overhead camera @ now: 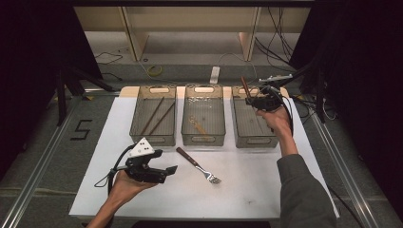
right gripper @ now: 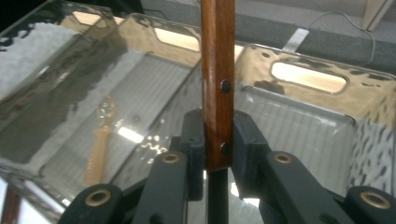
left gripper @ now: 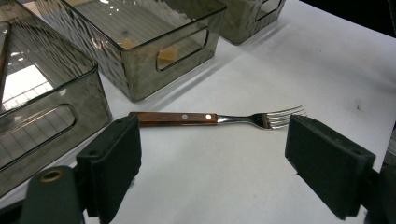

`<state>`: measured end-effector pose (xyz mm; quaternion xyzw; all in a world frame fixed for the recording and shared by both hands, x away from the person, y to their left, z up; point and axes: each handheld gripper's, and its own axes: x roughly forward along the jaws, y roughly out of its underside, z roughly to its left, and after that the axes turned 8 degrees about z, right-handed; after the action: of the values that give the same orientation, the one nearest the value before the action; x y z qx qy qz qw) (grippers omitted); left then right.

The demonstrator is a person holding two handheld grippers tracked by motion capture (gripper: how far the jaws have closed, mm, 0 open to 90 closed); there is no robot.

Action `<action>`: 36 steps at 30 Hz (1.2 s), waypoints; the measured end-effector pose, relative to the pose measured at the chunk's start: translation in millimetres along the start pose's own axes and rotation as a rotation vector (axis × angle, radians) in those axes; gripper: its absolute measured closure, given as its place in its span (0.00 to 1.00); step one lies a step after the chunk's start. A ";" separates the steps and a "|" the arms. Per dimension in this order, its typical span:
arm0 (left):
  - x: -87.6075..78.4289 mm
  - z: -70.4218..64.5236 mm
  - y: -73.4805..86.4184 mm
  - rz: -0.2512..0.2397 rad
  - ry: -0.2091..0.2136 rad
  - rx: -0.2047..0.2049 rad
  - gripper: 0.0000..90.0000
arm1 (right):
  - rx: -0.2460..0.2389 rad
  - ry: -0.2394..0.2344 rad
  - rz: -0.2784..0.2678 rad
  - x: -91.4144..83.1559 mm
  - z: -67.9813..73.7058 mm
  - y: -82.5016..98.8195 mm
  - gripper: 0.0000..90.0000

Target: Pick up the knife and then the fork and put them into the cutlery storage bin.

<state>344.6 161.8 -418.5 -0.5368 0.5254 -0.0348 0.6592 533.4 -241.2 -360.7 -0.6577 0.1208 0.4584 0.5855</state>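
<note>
Wooden-handled utensil (right gripper: 217, 93) stands upright, clenched by the right gripper (overhead camera: 260, 100) above the right bin (overhead camera: 254, 137) at the bench's far right corner. Lower it well inside the walls before releasing. Left gripper (overhead camera: 164, 170) is spread wide, empty, near the fork (left gripper: 219, 118).

Two chopsticks (overhead camera: 157, 115) lie in the left bin (overhead camera: 153, 138).

Your right gripper (overhead camera: 255, 98) holds a wooden-handled utensil (overhead camera: 245, 86) upright above the right bin (overhead camera: 254, 140). Your left gripper (overhead camera: 164, 170) hovers low over the table (overhead camera: 247, 185), just left of the fork (overhead camera: 197, 165).
</note>
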 end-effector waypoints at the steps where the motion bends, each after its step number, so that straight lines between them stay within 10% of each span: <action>1: -0.2 0.2 0.0 -0.001 0.000 -0.001 0.20 | 0.003 0.005 0.002 0.8 -0.9 0.2 0.86; 32: 2.8 -1.6 0.4 0.019 -0.014 0.017 0.20 | 0.079 0.058 0.071 36.4 -8.1 15.5 0.85; 36: 2.2 -1.3 0.2 0.012 -0.014 0.016 0.20 | 0.105 0.033 0.107 41.8 -8.1 17.7 0.68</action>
<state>344.5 159.6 -419.9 -0.5287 0.5237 -0.0310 0.6673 547.8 -237.6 -404.3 -0.6261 0.1893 0.4709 0.5919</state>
